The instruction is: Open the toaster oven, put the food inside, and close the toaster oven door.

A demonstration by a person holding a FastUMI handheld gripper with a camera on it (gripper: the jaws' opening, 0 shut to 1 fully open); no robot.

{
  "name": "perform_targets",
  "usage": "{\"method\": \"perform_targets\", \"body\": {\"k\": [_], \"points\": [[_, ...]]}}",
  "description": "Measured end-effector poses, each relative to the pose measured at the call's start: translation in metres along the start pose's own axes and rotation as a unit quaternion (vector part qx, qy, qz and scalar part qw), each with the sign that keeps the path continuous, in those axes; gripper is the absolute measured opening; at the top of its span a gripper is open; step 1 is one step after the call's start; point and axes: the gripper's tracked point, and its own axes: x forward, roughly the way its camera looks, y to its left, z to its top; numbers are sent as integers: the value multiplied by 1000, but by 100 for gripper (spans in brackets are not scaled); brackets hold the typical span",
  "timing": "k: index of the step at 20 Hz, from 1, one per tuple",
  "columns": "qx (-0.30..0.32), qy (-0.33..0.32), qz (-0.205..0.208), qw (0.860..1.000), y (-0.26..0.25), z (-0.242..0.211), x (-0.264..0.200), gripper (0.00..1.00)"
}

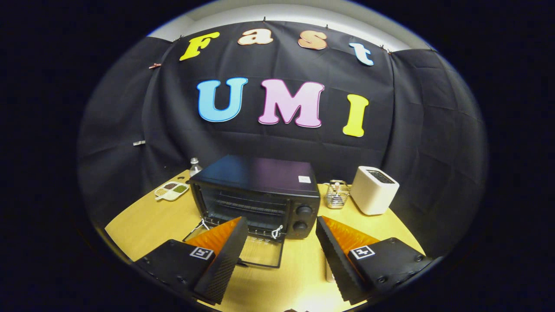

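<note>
Fingers of the claw (pixel 277 255) stood spread wide apart, released and grasping nothing, above the pale wooden surface (pixel 151 221). Just ahead of them, partly between the tips, lay the glass door (pixel 260 251) of the black boxy toaster oven (pixel 256 195), already dropped flat onto the surface, with white string tied at both its corners. Beyond the door the oven's cavity showed its wire rack, and two round knobs (pixel 302 218) sat ahead of the right finger. I could not pick out the food with certainty; a white divided dish of grains or spices (pixel 171 190) rested well off to the left beyond the oven, beside a clear bottle (pixel 195 166). To the right, farther back, stood a small wire holder (pixel 337 195) and a cream-coloured pop-up toaster (pixel 373 190). Judged from here, the open door lay right under the claw's path; a low pass might knock it or snag the strings, shifting the oven.
</note>
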Motion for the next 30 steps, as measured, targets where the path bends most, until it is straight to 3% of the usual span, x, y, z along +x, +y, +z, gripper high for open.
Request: {"method": "perform_targets", "body": {"k": [4,9,17,22,30], "points": [[6,5,-21,1000,-46,6,1,98],[18,25,-12,999,-114,8,15,98],[55,122,45,990,-197,-63,36,98],[88,177,89,976,-214,-109,46,99],[133,249,156,946,-195,-161,57,99]]}}
